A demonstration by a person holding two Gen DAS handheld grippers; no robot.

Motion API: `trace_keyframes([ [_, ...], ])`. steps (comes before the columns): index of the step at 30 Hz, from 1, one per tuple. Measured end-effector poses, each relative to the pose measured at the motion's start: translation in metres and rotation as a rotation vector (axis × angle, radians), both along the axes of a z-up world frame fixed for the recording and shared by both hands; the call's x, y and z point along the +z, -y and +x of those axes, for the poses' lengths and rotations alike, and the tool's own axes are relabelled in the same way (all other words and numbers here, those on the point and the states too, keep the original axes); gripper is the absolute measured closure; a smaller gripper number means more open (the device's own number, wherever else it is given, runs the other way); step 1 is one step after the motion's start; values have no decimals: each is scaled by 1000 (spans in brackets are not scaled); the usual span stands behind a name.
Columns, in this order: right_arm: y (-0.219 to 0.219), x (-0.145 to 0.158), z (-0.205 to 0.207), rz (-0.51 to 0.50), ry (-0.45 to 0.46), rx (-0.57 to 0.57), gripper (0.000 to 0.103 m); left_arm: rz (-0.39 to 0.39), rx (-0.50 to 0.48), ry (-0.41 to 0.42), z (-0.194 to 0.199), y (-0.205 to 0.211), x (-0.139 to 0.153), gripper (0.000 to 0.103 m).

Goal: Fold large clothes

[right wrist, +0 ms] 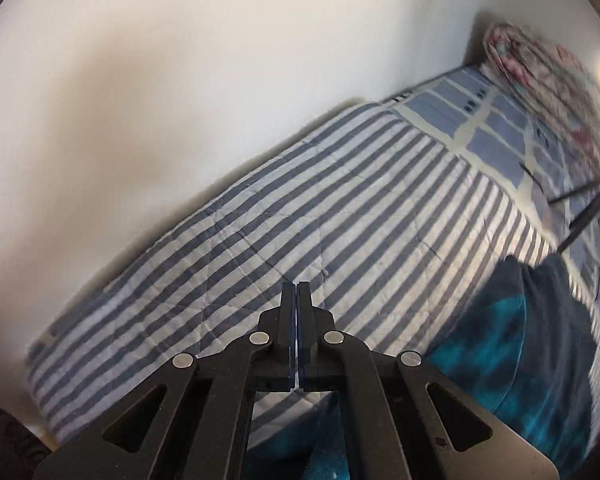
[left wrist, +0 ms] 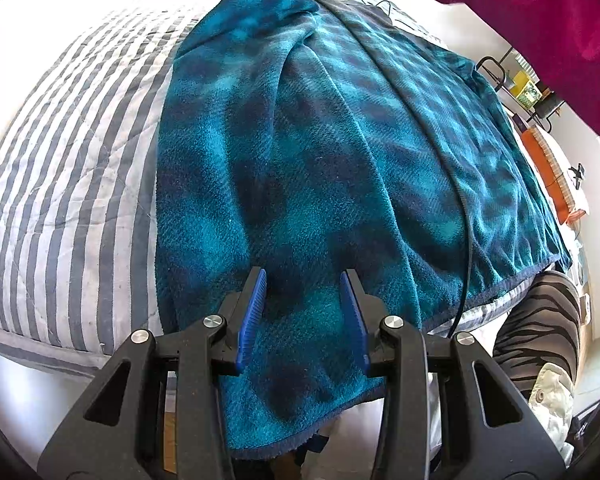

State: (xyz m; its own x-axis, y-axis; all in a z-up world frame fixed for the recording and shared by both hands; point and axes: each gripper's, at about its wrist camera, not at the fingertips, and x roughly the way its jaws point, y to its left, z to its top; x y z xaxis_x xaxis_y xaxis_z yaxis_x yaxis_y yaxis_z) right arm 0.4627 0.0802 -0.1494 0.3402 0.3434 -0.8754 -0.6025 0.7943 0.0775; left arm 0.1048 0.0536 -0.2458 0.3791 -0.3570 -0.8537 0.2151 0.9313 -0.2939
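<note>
Up against a white wall (right wrist: 180, 100), the striped bed (left wrist: 80, 180) carries the teal garment (left wrist: 300, 160); left tongs (left wrist: 304, 280) gape narrowly over its hem, seemingly not pinching, right tongs (right wrist: 296, 286) shut empty beside it.

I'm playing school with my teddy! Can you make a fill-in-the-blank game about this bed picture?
1. The blue blanket lies on a quilt patterned with ____.
2. The right gripper has its jaws ____.
3. The left gripper has pads coloured ____.
4. The sleeve at the top of the left view is coloured ____.

Missing words: stripes; shut; blue; pink
</note>
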Motion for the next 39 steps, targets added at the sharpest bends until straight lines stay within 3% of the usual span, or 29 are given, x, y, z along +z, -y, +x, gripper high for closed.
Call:
trace_keyframes([
  [2, 17, 0, -3, 3, -26, 10, 96, -5, -1, -1, 0, -2, 0, 64],
  [3, 23, 0, -5, -3, -36, 13, 86, -7, -1, 0, 1, -3, 0, 64],
  [4, 34, 0, -8, -4, -62, 25, 64, -6, -1, 0, 1, -4, 0, 64],
  [6, 46, -1, -15, -21, -63, 38, 37, 0, -4, 5, 0, -3, 0, 64],
  [7, 49, -1, -18, -43, -53, 41, 36, 5, -5, 7, 0, -3, 1, 64],
  [10, 41, -13, -24, -124, -57, 87, 38, 10, -3, 9, 0, 0, 2, 64],
  [11, 34, -20, -25, -174, -51, 108, 48, 12, -3, 9, 1, 1, 2, 64],
  [12, 29, -26, -26, -218, -36, 120, 94, 13, -3, 10, 0, 2, 2, 64],
  [13, 22, -34, -25, -293, -23, 122, 97, 15, -4, 11, 0, 2, 2, 64],
  [15, 16, -37, -20, -313, 8, 95, 97, 17, -5, 11, -1, 4, 2, 64],
  [19, -12, -34, -1, -172, 13, 52, 97, 22, -2, 10, 0, 5, 2, 64],
  [23, -41, -67, 2, -240, 8, 75, 95, 27, -3, 11, -1, 5, 4, 64],
  [25, -35, -61, 0, -206, -3, 61, 92, 26, -1, 22, -3, 5, 8, 64],
  [26, -24, -50, -1, -145, -12, 49, 91, 27, -1, 35, -4, 4, 10, 64],
  [28, 1, -28, -3, -51, -17, 21, 73, 17, -3, 62, -6, 4, 17, 64],
  [29, 15, -17, -4, -11, -7, 0, 69, 10, -5, 71, -6, 5, 19, 64],
  [33, 105, 17, -3, 162, 6, -154, 66, -14, -16, 86, -3, 12, 26, 64],
  [37, 182, 4, 2, 205, -27, -303, 66, -45, -36, 103, 8, 28, 35, 64],
  [39, 205, -11, 8, 240, -78, -338, 66, -42, -39, 110, 15, 38, 37, 57],
])
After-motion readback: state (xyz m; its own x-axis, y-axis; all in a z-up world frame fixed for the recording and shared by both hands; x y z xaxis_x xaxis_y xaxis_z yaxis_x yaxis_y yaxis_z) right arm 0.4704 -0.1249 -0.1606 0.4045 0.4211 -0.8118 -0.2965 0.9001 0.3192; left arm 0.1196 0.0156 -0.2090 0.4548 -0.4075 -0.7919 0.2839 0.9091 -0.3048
